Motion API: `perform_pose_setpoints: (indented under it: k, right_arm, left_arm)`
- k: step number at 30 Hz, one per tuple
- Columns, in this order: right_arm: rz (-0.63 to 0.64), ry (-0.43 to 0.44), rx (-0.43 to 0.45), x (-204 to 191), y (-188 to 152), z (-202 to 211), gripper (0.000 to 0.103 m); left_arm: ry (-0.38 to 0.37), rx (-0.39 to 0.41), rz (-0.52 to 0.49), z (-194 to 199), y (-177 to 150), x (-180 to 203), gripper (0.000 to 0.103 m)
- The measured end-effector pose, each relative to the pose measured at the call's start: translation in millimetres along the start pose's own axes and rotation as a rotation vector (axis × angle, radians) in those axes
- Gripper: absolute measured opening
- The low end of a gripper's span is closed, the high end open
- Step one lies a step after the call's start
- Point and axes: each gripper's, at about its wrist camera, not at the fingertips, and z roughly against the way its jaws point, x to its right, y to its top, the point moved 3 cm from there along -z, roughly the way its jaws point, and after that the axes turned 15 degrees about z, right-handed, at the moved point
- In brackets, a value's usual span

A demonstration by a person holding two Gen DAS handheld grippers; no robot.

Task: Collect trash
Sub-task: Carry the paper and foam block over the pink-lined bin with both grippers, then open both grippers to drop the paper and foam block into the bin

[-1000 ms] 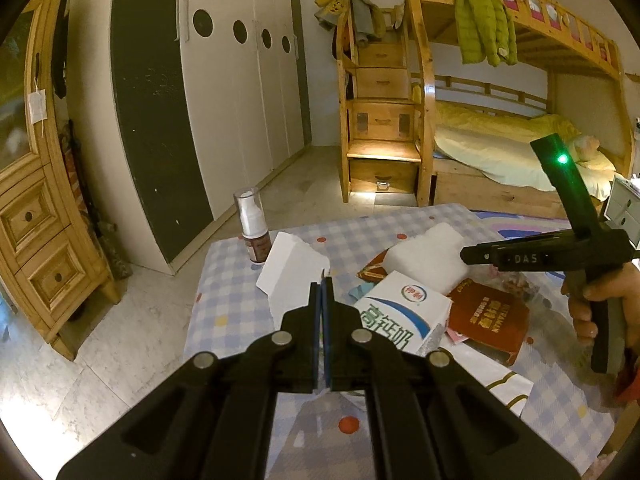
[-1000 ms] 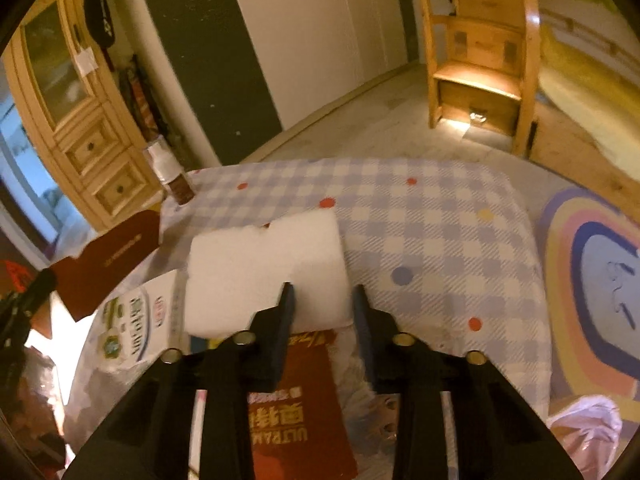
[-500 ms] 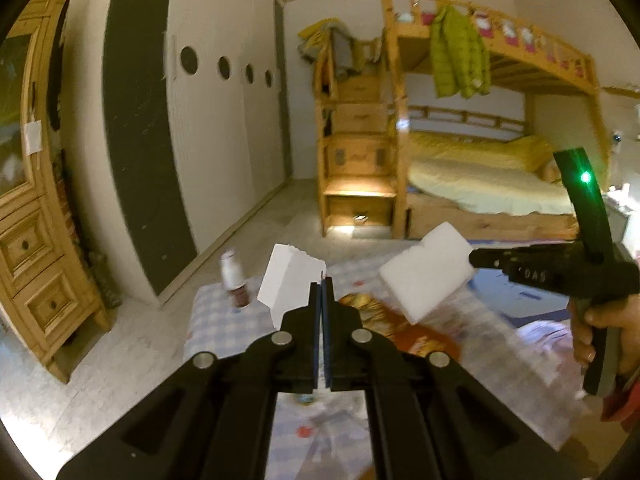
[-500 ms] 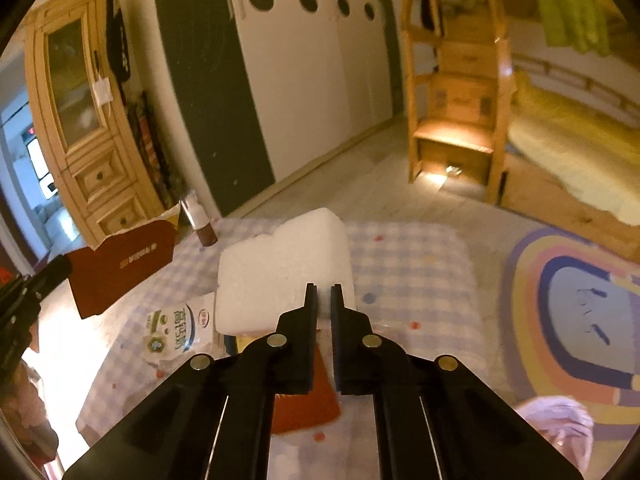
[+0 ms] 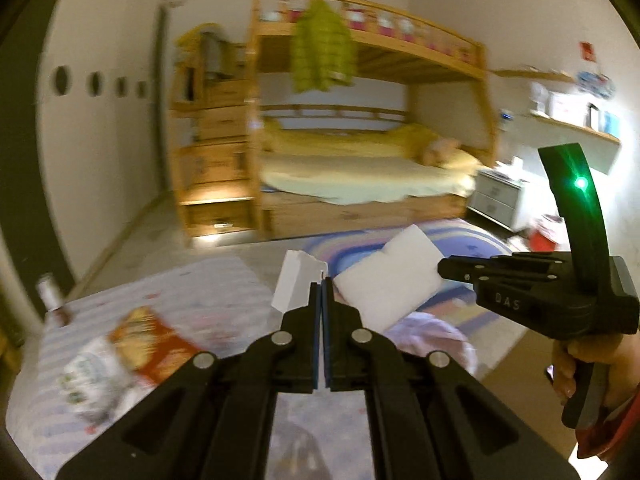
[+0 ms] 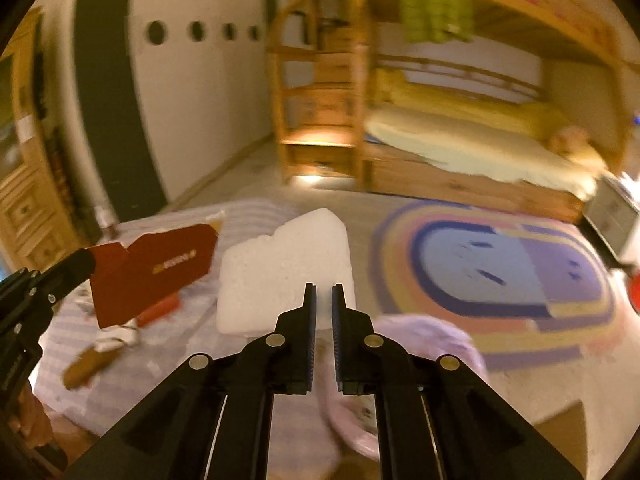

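My left gripper (image 5: pixel 322 285) is shut on a torn piece of card (image 5: pixel 298 286). The card looks white in the left wrist view and dark red with gold print (image 6: pixel 156 268) in the right wrist view, where the left gripper (image 6: pixel 90 260) shows at the left edge. My right gripper (image 6: pixel 323 292) is shut on the edge of a white foam block (image 6: pixel 280 264). From the left wrist, the foam block (image 5: pixel 388 284) hangs in the air off the right gripper (image 5: pixel 440 270). Both pieces are held above a lilac plastic bag (image 6: pixel 432 344) on the floor.
The table with the checked cloth (image 5: pixel 180 300) lies to the left, with a small bottle (image 5: pixel 50 300), a red snack packet (image 5: pixel 148 332) and a milk carton (image 5: pixel 92 368) on it. A striped oval rug (image 6: pixel 500 272) and a wooden bunk bed (image 5: pixel 360 184) lie beyond.
The right jaws closed on the foam block and lifted it off the table. Both grippers rose and swung to the right, from over the table to over the lilac bag.
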Motion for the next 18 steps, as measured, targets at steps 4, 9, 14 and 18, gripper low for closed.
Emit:
perform_pose_setpoints:
  k: [4, 9, 14, 18]
  right_arm:
    - [-0.054, -0.087, -0.059, 37, -28, -3, 0.008]
    - [-0.102, -0.161, -0.129, 76, -54, -18, 0.009]
    - [-0.14, -0.168, -0.173, 102, -74, -41, 0.014]
    - [-0.162, -0.142, -0.188, 107, -82, -52, 0.021]
  left_arm:
    - [-0.086, -0.049, -0.054, -29, -11, 44, 0.0]
    - [-0.17, -0.11, -0.076, -62, -19, 76, 0.0]
    - [-0.191, -0.152, -0.064, -93, -18, 89, 0.0]
    - [-0.184, -0.172, -0.036, -102, -18, 86, 0.02]
